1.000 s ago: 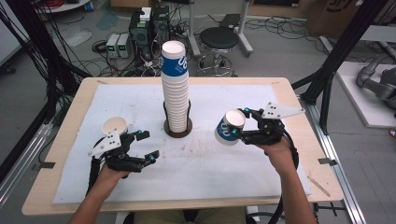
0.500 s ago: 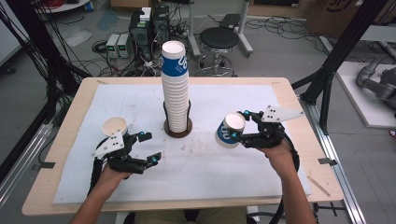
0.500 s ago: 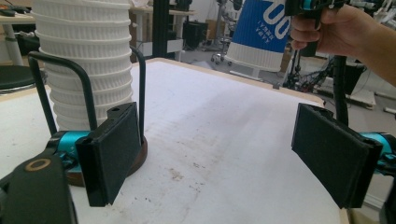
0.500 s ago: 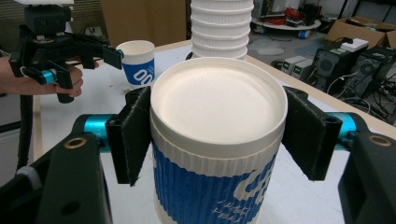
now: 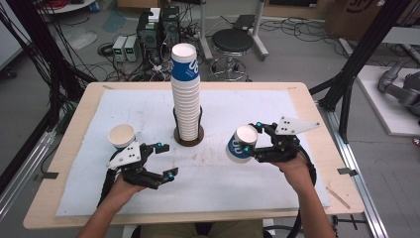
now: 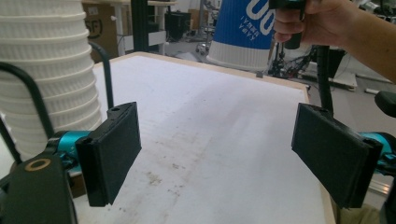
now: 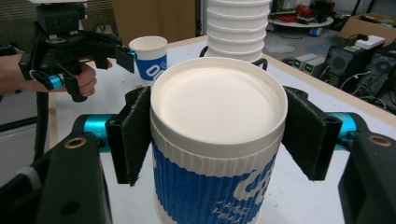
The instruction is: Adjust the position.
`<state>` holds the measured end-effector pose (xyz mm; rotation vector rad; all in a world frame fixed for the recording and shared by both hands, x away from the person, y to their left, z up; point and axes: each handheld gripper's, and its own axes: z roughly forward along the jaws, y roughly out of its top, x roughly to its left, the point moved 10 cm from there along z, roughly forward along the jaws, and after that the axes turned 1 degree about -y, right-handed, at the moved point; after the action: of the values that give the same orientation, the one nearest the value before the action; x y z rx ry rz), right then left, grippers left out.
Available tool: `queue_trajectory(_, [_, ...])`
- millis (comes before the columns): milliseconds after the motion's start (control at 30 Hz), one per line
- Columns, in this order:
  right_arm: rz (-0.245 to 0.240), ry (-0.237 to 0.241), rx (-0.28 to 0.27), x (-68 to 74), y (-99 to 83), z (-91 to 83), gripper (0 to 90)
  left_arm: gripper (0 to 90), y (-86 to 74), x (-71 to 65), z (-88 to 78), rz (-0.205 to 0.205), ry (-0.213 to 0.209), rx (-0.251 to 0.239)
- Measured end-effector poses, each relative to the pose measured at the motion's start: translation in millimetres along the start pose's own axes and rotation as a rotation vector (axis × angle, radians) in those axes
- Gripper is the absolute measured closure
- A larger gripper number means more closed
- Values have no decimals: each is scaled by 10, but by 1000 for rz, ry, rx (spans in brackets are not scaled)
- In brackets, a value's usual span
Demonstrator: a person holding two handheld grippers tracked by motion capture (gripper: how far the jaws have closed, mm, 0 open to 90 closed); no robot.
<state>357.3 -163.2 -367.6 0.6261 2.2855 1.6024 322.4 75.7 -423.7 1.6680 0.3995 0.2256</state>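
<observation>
High view: The right hand-held gripper (image 5: 253,144) is clamped on a blue-and-white ribbed paper cup (image 5: 241,143), carried tilted above the white-covered wooden surface (image 5: 277,193), to the right of the tall stack of white ribbed paper cups (image 5: 186,99) in its dark round holder (image 5: 188,137). Compared with one second ago, this cup has shifted slightly left, toward the stack; the grip is unchanged. The left hand-held gripper (image 5: 166,159) remains low over the surface with jaws apart and nothing between them. A second blue-and-white paper cup (image 5: 122,136) stands upright just behind it, in the same place as before.

Left gripper view: Both black pads (image 6: 114,151) stand wide apart over bare surface. The stack rises at the left; the carried cup appears at top centre.

Right gripper view: The pads (image 7: 135,135) press both sides of the cup just below its rim; the cup is empty.

Assessment: the carried cup is probably being brought to the stack; placement is not yet begun.
</observation>
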Motion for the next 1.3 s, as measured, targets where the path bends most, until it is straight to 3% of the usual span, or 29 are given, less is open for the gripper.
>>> queue_trajectory(233, [-11,43,7,126,-10,76,308,157,64,-123,164,27,-66,14])
queue_trajectory(333, [-27,58,17,179,-18,116,308,157,134,-167,234,24,-94,-7])
queue_trajectory(667, [-21,112,20,302,-64,249,309,151,242,-247,527,44,-151,-11])
queue_trajectory(900, [-22,130,11,355,-37,297,309,137,232,-244,719,58,-149,1])
queue_trajectory(1100, [-14,148,10,388,-30,313,309,133,238,-284,834,59,-181,-2])
queue_trajectory(1300, [-16,157,11,420,-22,351,309,133,193,-282,910,55,-187,12])
